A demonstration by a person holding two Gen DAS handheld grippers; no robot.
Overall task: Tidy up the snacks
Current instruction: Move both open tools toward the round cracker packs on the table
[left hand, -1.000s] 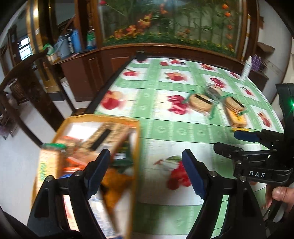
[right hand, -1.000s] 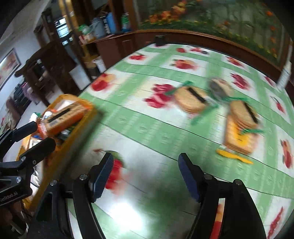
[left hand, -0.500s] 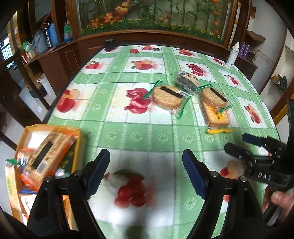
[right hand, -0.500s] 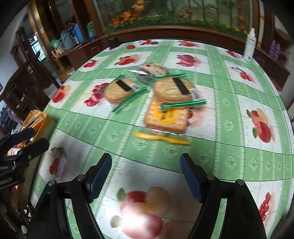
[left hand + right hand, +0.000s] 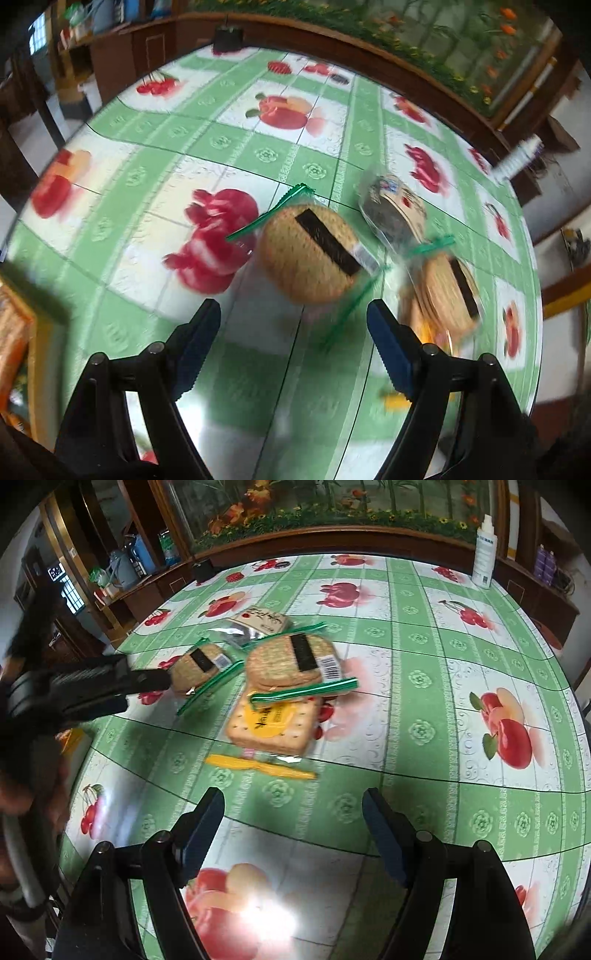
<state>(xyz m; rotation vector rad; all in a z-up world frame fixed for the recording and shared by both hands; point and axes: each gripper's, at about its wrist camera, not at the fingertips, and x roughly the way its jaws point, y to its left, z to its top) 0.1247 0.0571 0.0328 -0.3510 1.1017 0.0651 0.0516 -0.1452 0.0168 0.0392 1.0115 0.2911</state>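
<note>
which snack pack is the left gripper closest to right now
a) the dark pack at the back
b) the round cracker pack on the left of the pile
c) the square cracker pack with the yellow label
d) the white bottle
b, in the right wrist view the left gripper reaches in from the left with its tips right at the round cracker pack, and the left wrist view shows that pack just ahead of its open jaws.
</note>
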